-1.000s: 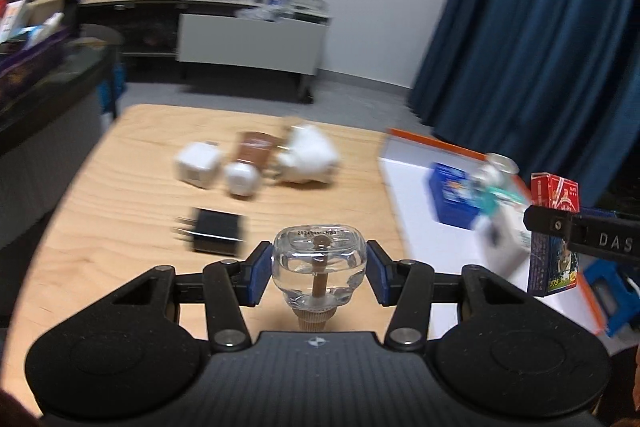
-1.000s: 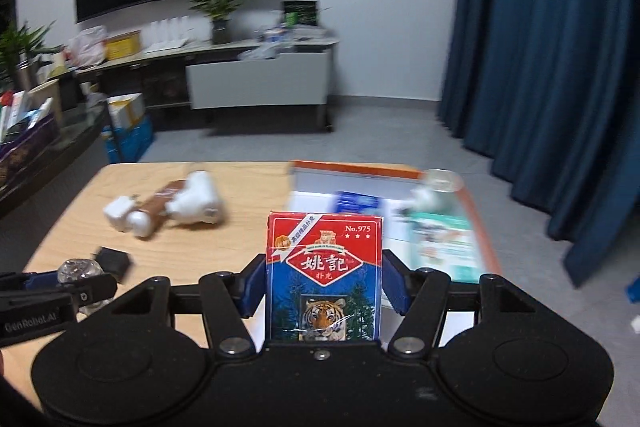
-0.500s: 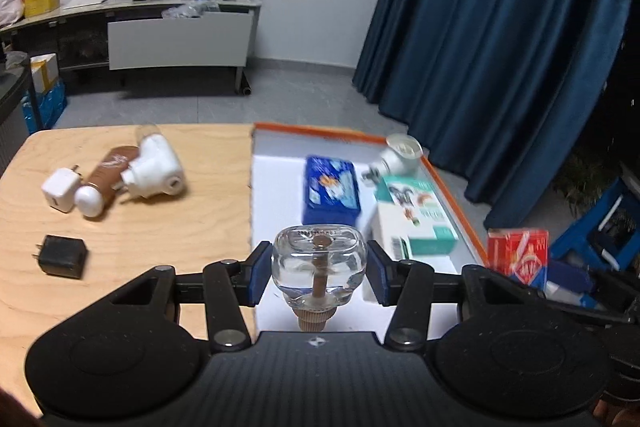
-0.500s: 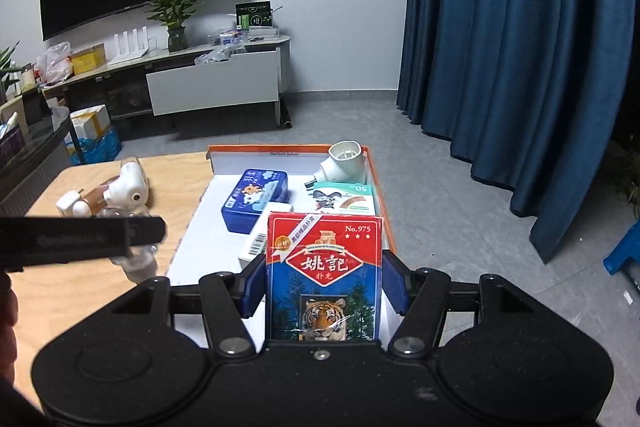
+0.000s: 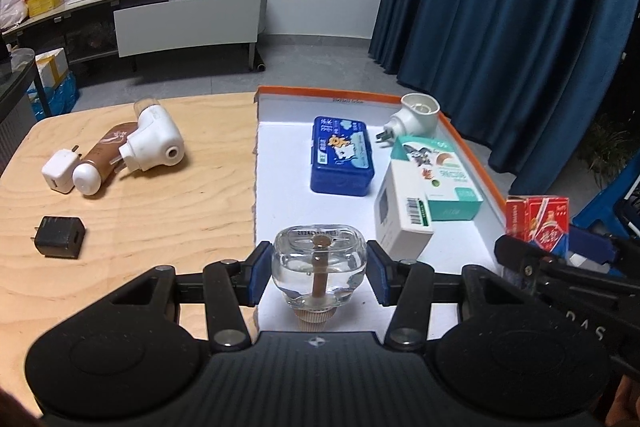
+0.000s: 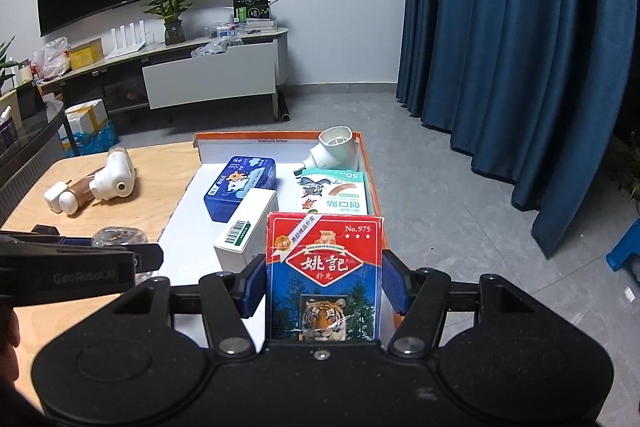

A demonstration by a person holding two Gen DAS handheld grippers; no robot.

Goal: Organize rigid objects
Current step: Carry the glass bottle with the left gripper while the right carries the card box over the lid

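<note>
The left gripper (image 5: 319,277) was closed on a small glass bottle (image 5: 319,265) of clear liquid with a brown wick, its pads pressed to the bottle's two sides, cap toward the camera. It hung over the near edge of the white tray (image 5: 280,163) with the orange rim. The right gripper (image 6: 325,287) was clamped on a red and blue card pack (image 6: 324,275) held upright above the tray's right side. Inside the tray lay a blue tin (image 5: 341,155), a white box (image 5: 402,215), a teal box (image 5: 438,179) and a white plug-in (image 5: 416,115). To place both well, I judged each should go down onto bare white floor: the bottle near the front left, the pack clear of the boxes, lowered until it rested, then released without nudging neighbours
</note>
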